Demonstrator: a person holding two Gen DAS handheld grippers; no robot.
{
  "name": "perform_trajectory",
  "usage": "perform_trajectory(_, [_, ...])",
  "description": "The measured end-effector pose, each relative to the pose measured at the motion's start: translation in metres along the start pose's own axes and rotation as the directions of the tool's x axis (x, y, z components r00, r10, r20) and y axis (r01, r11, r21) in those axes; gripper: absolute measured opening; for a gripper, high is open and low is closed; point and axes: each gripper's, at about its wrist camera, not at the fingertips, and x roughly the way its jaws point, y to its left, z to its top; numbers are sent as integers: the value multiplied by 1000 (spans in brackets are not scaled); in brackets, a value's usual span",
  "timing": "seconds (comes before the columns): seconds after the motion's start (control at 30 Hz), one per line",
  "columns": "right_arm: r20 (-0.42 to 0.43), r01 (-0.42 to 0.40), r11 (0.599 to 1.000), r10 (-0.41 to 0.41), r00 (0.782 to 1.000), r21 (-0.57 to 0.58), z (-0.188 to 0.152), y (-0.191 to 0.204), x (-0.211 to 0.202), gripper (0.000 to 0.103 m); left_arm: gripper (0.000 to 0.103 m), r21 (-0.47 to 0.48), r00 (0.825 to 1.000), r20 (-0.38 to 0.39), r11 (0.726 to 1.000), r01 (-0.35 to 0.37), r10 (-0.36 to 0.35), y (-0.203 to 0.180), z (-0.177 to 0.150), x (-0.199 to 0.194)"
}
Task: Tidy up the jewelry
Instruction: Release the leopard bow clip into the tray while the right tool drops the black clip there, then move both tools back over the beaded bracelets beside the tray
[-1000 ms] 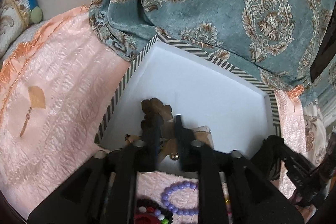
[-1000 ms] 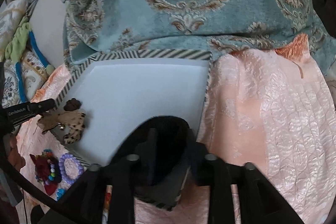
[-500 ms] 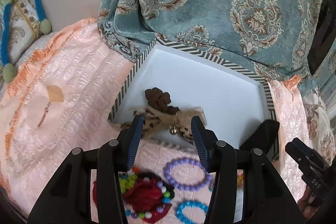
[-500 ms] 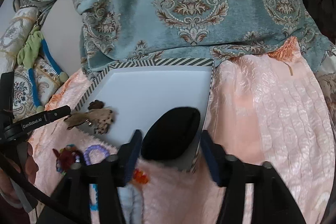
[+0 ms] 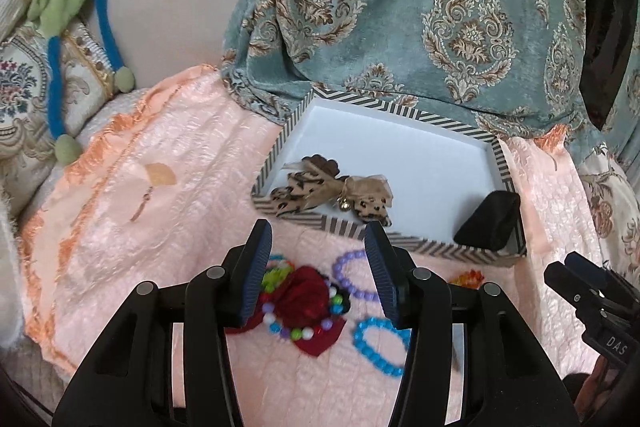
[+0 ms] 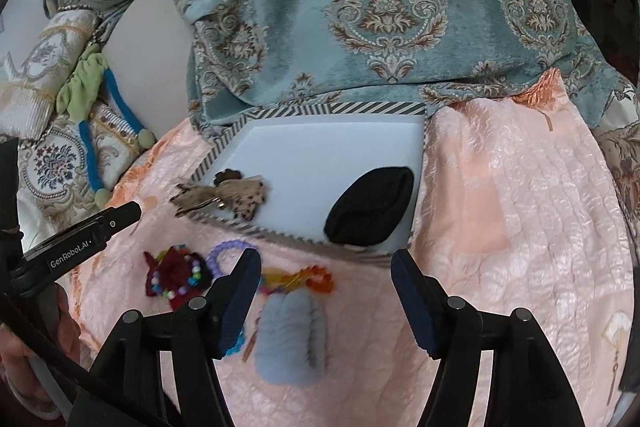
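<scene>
Left gripper [image 5: 318, 263] and right gripper [image 6: 326, 293] both gape empty; leopard bow [image 5: 320, 193] lies just beyond the left, on tray [image 5: 416, 115] rim

Both wrist views overlook the tray [image 5: 394, 112] [image 6: 336, 107] closely.

— Can you read any lettering from where you stand?

— Two bits. In your right wrist view, the left gripper [image 6: 86, 239] carries white print, "GenRobot.AI", along its black finger.

— And the other?

— In your left wrist view, the right gripper [image 5: 592, 301] shows "DAS" on its black body; anything further is cut off.
</scene>
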Motion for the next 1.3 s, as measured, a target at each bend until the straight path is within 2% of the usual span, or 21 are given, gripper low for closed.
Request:
perform_trajectory(0.33, [0,-28,999,28,1000,-27,-20,18,-24,67,48,-38,1000,3,999,8,-8,19,-25,-33])
perform_trajectory(0.53, [-42,-41,998,39,998,-42,-36,21,-16,68,49,-84,999,-33,996,36,-39,38,-44,-41])
perform_trajectory(0.77, [-89,-41,998,37,995,-39,-47,17,-3,68,49,-149,991,-102,987,66,-82,59,-68,-29])
perform_trajectory(1.0, [-105,-91,994,83,991,-67,-48,27,6,68,49,-194,979,-161,976,95,-128,68,-82,-9])
perform_trajectory(1.17, [-121,-94,992,84,989,-80,-51,29,13,68,49,-151,981,-142,982,113,-135,57,-80,-3])
perform_trajectory(1.3, [-131,-96,993,88,988,-62,-52,23,16,68,49,-118,978,-156,986,121,-139,49,-77,9])
